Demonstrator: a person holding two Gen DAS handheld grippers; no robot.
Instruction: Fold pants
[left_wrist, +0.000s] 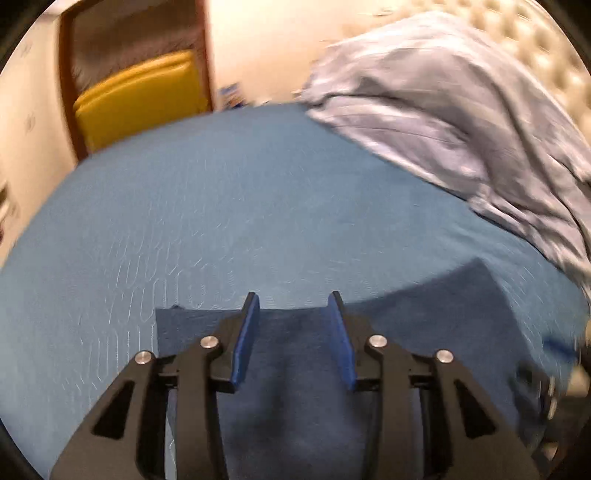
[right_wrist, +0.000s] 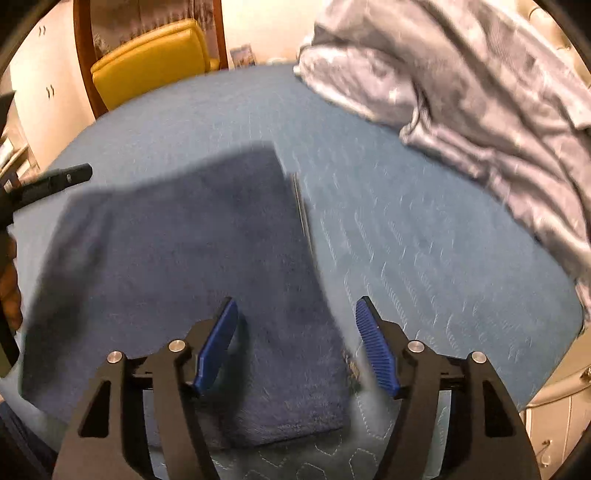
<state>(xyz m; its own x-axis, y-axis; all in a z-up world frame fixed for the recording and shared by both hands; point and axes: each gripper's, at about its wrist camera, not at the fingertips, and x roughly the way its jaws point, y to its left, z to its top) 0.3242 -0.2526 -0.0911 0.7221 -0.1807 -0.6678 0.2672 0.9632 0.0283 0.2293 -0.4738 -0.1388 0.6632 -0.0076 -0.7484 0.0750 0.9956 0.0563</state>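
**Right wrist view: pants folded flat on bed**

The dark blue pants (right_wrist: 192, 266) lie folded flat on the blue bed (right_wrist: 424, 258). The right gripper (right_wrist: 297, 314) hangs over their near right edge, jaws wide apart, empty. The left gripper (left_wrist: 291, 306) hangs above the pants (left_wrist: 424, 325), jaws apart, holding nothing. A grey blanket (right_wrist: 461, 92) lies far right.

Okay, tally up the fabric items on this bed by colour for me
Dark navy: 1, the folded pants
Pale grey-blue: 1, the crumpled blanket
Medium blue: 1, the bed cover underneath both
Total: 3
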